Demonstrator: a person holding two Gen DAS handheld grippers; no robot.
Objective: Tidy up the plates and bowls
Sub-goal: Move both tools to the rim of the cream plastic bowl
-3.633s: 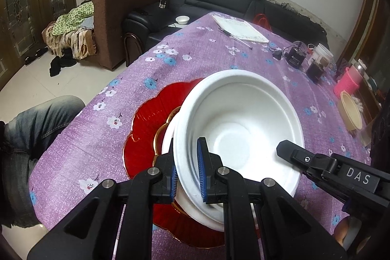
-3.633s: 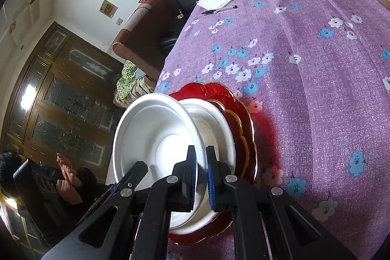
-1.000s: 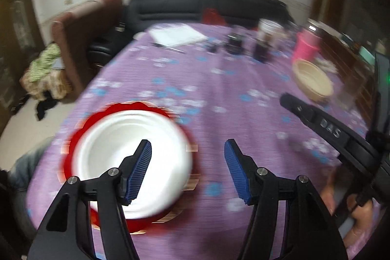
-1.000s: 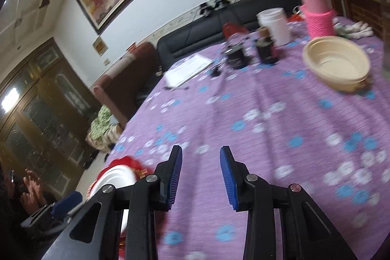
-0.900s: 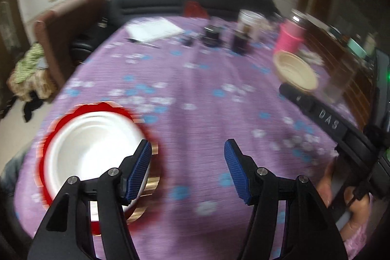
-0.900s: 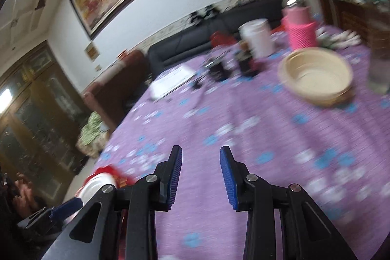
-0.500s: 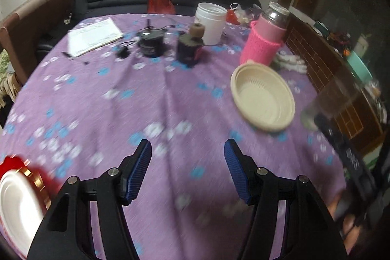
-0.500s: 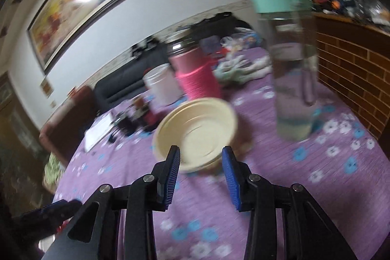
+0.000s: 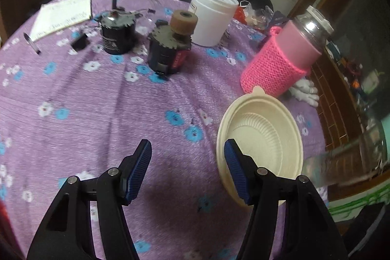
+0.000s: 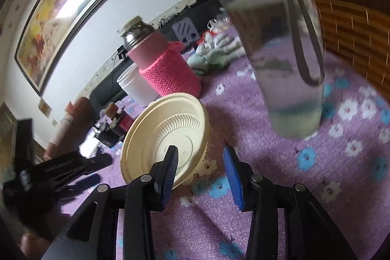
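Two grippers close on one cream bowl (image 9: pixel 262 138), which sits upright on the purple-clothed counter (image 9: pixel 97 113) just in front of a pink-sleeved flask (image 9: pixel 280 65) and beside a clear bottle (image 10: pixel 287 65). The left gripper (image 9: pixel 187 169) stands about half open and empty, its right finger over the bowl's near-left rim and its left finger over bare cloth. The right gripper (image 10: pixel 201 167) is narrower, also empty; its jaws have just been opening, with the left finger in front of the bowl's near wall and the right finger over the cloth beside it.

Judging from this, the step in hand is picking up the bowl. To do it well, one gripper should probably take it. The right one looks better lined up: bring it down so one finger goes inside the rim and the other outside, then pinch the wall. The bowl looks thin and light, so a soft squeeze near the rim should do; a hard one may buckle it, and a push before closing may make it slide on the cloth.

Mind the bottle just to the right: it stands close and could tip if the gripper swings wide. Lift straight up before carrying the bowl away.
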